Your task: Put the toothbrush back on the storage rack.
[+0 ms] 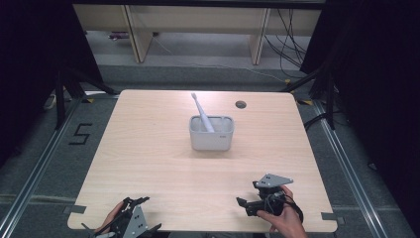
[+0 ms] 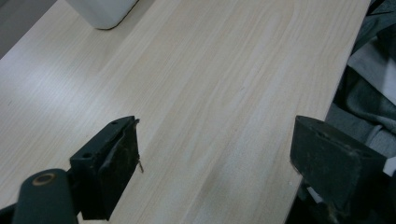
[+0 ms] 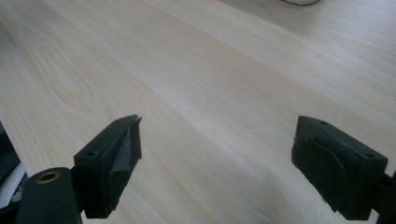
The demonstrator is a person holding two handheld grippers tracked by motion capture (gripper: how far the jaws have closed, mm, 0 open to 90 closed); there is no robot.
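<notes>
the left gripper (image 1: 140,204) sat low at the near left edge, held in the left hand (image 1: 110,220), jaws spread wide with nothing between; the right gripper (image 1: 243,206), near right, pointed left, its jaws likewise parted, gripped by the right hand (image 1: 285,218)

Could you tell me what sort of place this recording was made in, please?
Probably a lab recording station, not a home: a bare wooden table stands between black curtains, loose cables run along the floor behind it, and a 5 is taped beside it.
</notes>
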